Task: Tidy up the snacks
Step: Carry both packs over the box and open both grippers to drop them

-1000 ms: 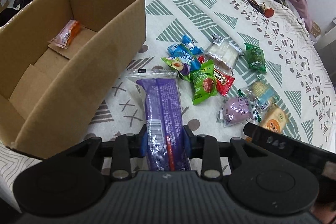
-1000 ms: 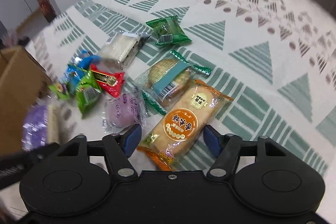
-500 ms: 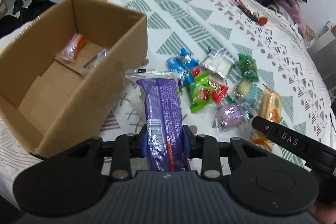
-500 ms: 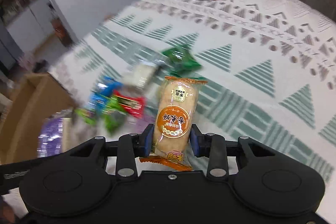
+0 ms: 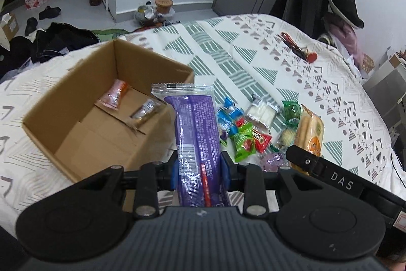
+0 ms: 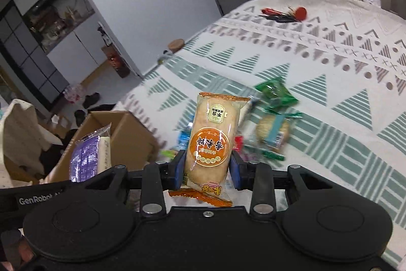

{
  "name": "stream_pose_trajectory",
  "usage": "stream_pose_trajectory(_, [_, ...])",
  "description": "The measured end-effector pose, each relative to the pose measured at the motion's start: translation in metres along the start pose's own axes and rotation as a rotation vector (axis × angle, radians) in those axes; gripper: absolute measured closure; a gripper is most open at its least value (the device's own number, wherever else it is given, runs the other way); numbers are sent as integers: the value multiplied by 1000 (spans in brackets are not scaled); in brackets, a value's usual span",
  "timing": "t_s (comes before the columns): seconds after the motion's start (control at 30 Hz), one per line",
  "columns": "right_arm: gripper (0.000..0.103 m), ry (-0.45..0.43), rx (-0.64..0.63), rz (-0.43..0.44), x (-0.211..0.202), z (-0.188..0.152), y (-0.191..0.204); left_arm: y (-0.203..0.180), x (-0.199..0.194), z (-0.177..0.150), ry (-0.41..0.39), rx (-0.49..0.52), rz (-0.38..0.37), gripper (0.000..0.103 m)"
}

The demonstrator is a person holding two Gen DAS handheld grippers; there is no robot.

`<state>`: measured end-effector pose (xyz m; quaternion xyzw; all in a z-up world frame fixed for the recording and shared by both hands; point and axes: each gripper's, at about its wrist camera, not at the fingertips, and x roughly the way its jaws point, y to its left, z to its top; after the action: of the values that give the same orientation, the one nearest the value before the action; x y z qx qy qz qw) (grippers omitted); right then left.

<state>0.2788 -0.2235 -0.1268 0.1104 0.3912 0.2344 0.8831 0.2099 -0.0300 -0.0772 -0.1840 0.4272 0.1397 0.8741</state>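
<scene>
Purple pack [image 5: 196, 141] is pinched low down between the blue pads of the left gripper [image 5: 200, 169], fingers closed onto its lower third, the rest of its length standing free above the near right wall of the box [image 5: 83, 98]. Orange pack [image 6: 212, 141] is clamped the same way in the right gripper [image 6: 206, 169], fingers drawn in against its sides, held clear of the cloth [image 6: 330, 83] and to the right of the box. Box is open-topped, with two small packets on its floor, an orange one [image 5: 114, 94] and a brownish one [image 5: 146, 109]. The loose pile [image 5: 243, 131] lies on the cloth just right of the box. Risks, as judged: both grips sit near one end of slick film, so a long pack may pivot or slide out during the swing, the purple one most, being long and top-heavy. Its free end could catch the box wall and tip or shove the light box. The two grippers sit close together, right one just beside the left, so both heading for the same opening may collide. A release short of the rim drops a pack on the cloth or into the pile
</scene>
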Motion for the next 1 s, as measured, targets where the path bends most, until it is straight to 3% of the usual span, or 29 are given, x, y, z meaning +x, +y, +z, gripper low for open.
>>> stream_pose_trajectory(0.63, [68,-122,-26,113,-40,8,70,57,-50,29,-105,-31,-24,72])
stream_pose_trajectory(1.0, [68,-131,-89,153,-30,7,120,96,-58,48,-125,-39,-40,72])
